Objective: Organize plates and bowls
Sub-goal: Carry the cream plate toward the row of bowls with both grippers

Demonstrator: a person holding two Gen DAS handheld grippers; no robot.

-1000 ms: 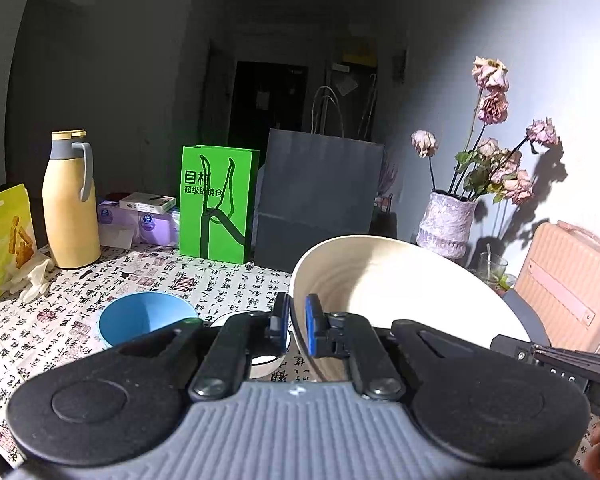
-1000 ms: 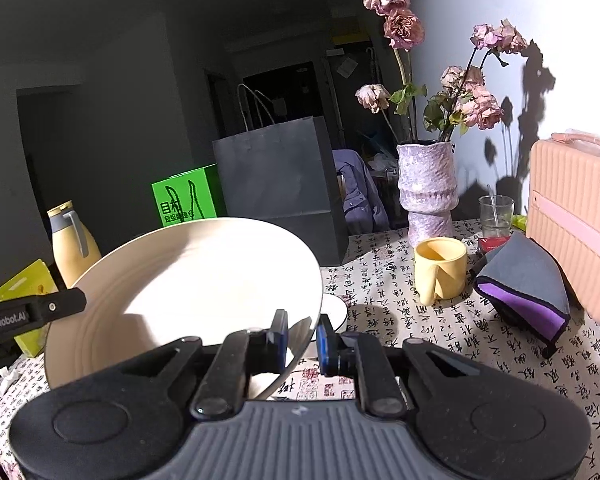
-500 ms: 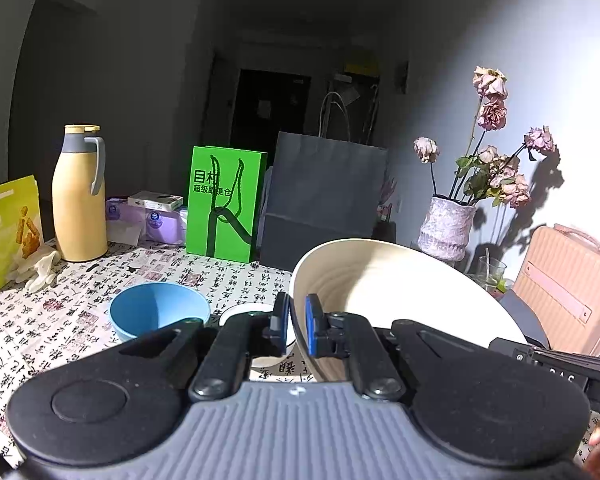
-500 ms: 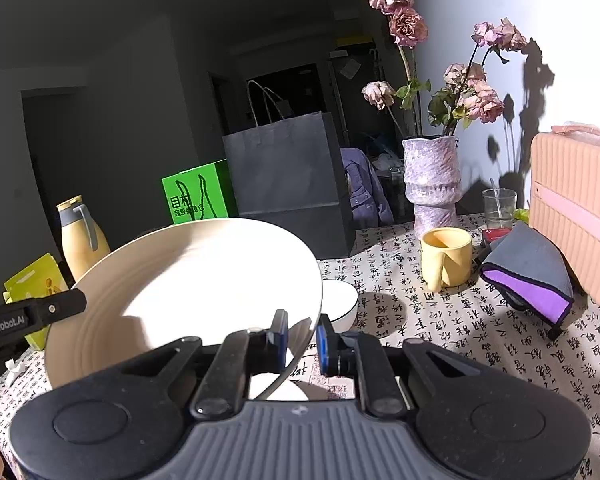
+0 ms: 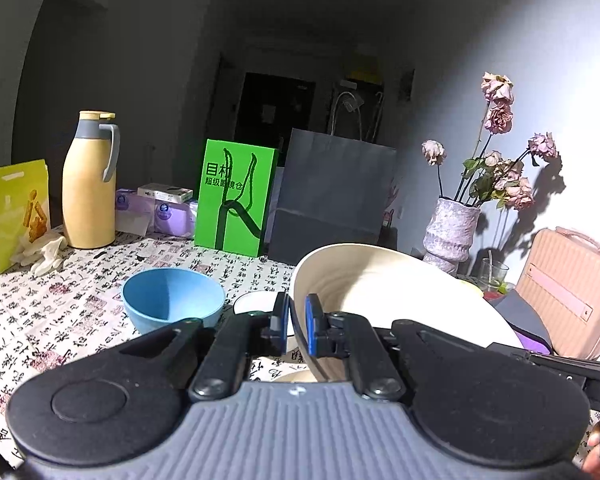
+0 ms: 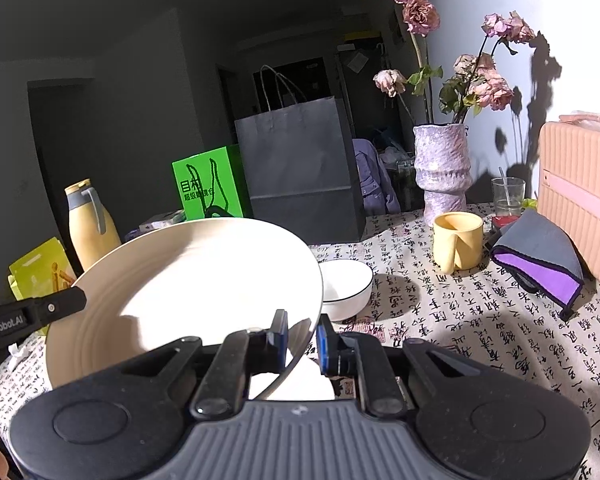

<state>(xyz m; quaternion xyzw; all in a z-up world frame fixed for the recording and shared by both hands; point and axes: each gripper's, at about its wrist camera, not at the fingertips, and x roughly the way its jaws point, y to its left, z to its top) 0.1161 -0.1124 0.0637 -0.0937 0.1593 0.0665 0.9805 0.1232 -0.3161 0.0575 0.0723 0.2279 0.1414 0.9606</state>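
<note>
A large cream plate (image 5: 380, 288) hangs tilted above the patterned tablecloth, held from both sides. My left gripper (image 5: 296, 320) is shut on its left rim, and in the right wrist view its black finger (image 6: 32, 312) reaches in at the plate's (image 6: 196, 280) left edge. On the near right rim my right gripper (image 6: 302, 336) is shut too. A blue bowl (image 5: 172, 300) stands on the table left of the plate. Just beyond the plate sits a white bowl (image 6: 346, 284) with a dark rim. Something pale lies under the plate, mostly hidden.
A yellow mug (image 6: 458, 244), a purple vase (image 6: 442, 168) with dried roses, a grey-purple cloth (image 6: 540, 260) and a pink case (image 6: 580, 196) stand to the right. At the back are a dark paper bag (image 5: 328, 200), a green bag (image 5: 236, 200) and a yellow thermos (image 5: 88, 184).
Both grippers have carried the plate lower over the table and a little sideways. The white bowl and blue bowl look nearer. Both grips on the rim are unchanged.
</note>
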